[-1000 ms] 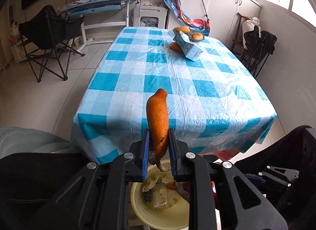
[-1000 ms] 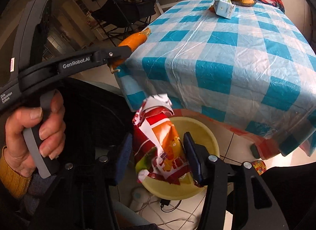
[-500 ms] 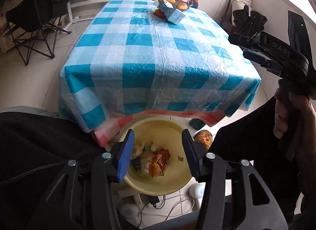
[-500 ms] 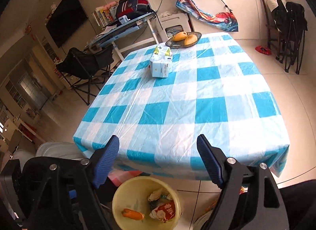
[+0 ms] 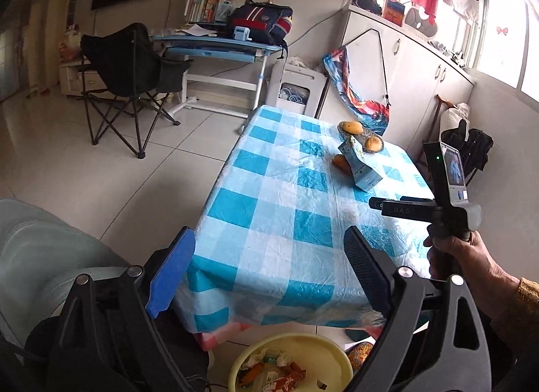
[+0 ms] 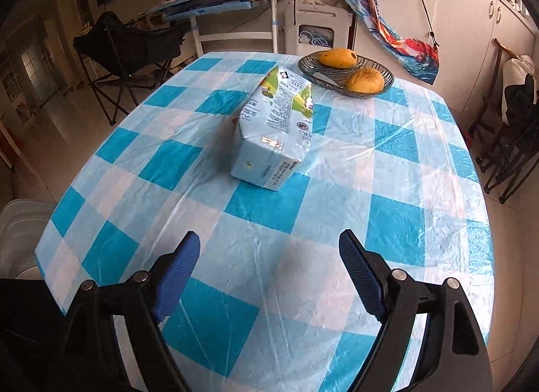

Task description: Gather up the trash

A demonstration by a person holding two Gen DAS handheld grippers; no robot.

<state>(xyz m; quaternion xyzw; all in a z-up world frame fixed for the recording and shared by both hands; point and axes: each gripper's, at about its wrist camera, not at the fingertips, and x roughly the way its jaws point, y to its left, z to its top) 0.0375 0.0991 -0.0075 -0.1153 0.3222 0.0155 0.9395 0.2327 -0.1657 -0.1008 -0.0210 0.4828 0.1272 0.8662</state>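
Note:
A pale blue carton (image 6: pixel 273 131) lies on its side on the blue-checked tablecloth (image 6: pixel 269 274); it also shows in the left wrist view (image 5: pixel 362 168), with an orange peel (image 5: pixel 340 161) behind it. My right gripper (image 6: pixel 269 267) is open and empty, hovering over the table's near part, short of the carton. My left gripper (image 5: pixel 269 264) is open and empty, off the table's near-left corner, above a yellow trash basin (image 5: pixel 323 348) on the floor that holds wrappers and peel.
A dark dish (image 6: pixel 347 71) with two mangoes stands behind the carton. A black folding chair (image 5: pixel 124 71) and a blue desk (image 5: pixel 215 48) stand at the left. White cabinets (image 5: pixel 404 82) line the right wall. A grey lidded bin (image 5: pixel 37 257) is at the left.
Both grippers let go of their trash, the orange peel and the snack wrapper, into the basin. Both then rose; the right gripper moved forward over the table toward the carton.

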